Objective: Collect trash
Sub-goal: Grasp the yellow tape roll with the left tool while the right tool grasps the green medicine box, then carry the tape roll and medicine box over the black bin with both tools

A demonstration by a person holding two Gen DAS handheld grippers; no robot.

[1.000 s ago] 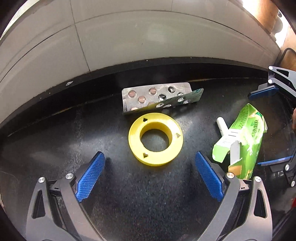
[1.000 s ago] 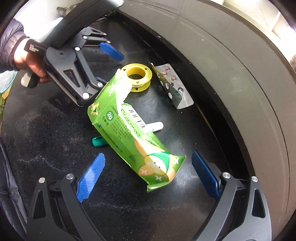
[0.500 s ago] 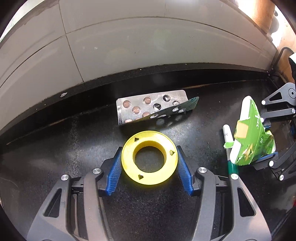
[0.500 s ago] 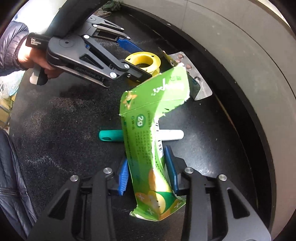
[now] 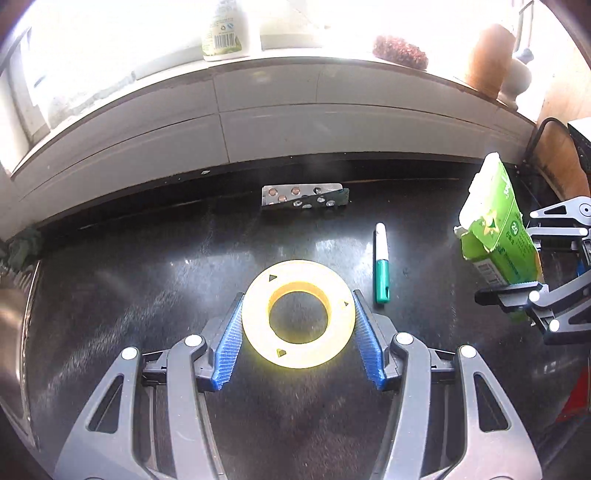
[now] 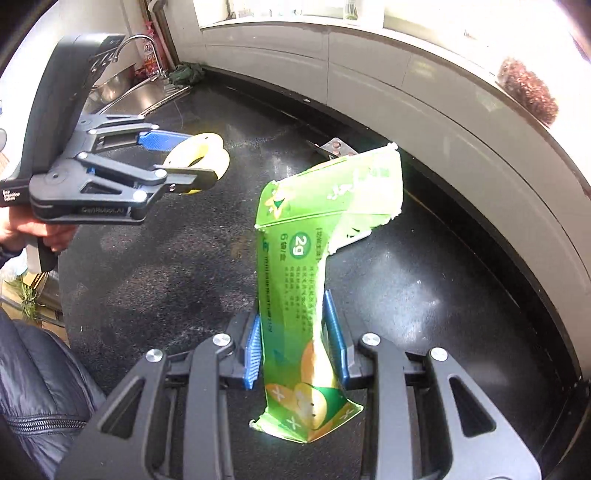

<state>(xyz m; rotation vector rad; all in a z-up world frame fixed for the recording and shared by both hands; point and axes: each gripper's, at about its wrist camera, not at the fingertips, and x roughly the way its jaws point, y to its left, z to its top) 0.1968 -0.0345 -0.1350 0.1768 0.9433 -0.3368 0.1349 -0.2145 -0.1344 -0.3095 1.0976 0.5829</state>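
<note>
pen [image 5: 381, 267] on counter [image 5: 147, 295] right of spool [image 5: 298, 320], blister pack [image 5: 303, 195] behind by wall

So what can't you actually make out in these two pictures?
- Window ledge, left wrist view: glare washes out most of the bottle; only a barcode shows.
- Blister pack, right wrist view: mostly hidden behind the green carton in the right tongs.
- Green and white pen: seen only from the left wrist; the carton blocks it in the other view.
- Any bin for the trash: in neither view.
- Small print on the carton: too small.
</note>
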